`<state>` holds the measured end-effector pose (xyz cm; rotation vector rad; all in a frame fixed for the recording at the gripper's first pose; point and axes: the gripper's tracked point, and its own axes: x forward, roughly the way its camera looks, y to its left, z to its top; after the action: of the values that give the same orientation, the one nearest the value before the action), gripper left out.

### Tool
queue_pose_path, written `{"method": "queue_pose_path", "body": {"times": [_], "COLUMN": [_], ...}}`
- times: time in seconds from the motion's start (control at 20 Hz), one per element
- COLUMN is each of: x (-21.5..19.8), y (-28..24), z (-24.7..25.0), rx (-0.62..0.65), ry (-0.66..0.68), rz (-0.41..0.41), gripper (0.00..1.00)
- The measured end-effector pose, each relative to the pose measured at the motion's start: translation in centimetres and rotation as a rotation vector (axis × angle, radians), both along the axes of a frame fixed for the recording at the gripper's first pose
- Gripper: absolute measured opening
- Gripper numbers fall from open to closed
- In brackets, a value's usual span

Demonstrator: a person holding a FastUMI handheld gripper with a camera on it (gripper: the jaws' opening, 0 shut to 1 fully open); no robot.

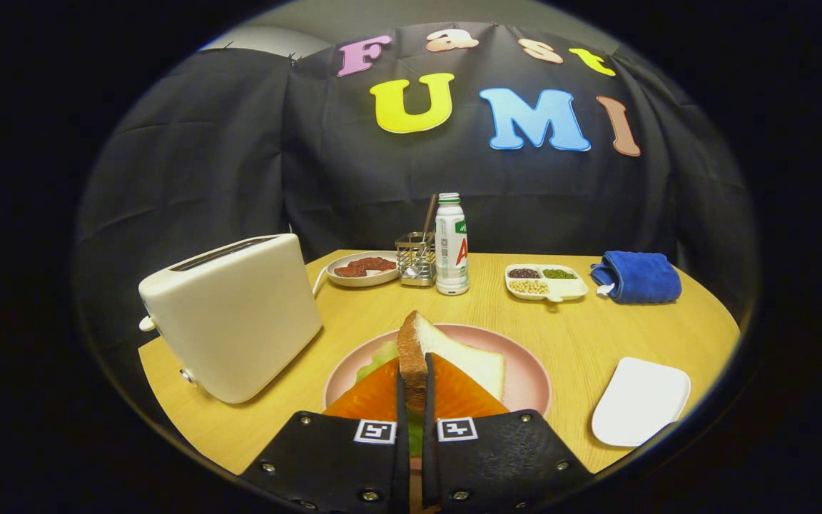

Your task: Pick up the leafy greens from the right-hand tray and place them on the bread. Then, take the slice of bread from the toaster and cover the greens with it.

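Observation:
My gripper [415, 377] is shut on a slice of bread [454, 353], with both fingers pressing on its brown crust edge. The slice stands on edge and leans to the right, just above the pink plate [534, 375]. Leafy greens [381, 357] lie on the plate under and to the left of the slice, and a strip of them shows between my fingers. What lies beneath the greens is hidden. The white toaster [232, 314] stands to the left of the plate, its slots facing up. To the right of the plate lies a white tray [639, 403] with nothing on it.
At the back of the wooden table [354, 321] stand a plate of reddish food [362, 270], a metal utensil holder [415, 258], a white bottle [452, 246], a divided dish of beans [545, 282] and a folded blue cloth [636, 277].

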<state>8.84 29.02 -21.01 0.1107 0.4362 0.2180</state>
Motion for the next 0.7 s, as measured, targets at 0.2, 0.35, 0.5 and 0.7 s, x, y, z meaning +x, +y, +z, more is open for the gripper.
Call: {"method": "queue_pose_path", "body": {"times": [0.2, 0.35, 0.5, 0.7], "x": [-0.1, 0.0, -0.1, -0.6], "y": [0.5, 0.8, 1.1, 3.0], "z": [-0.7, -1.4, -1.7, -1.5], "rx": [-0.003, 0.017, 0.015, 0.069], "ry": [0.024, 0.050, 0.063, 0.076], "rz": [0.015, 0.023, 0.028, 0.089], "gripper": [0.07, 0.07, 0.07, 0.29]}}
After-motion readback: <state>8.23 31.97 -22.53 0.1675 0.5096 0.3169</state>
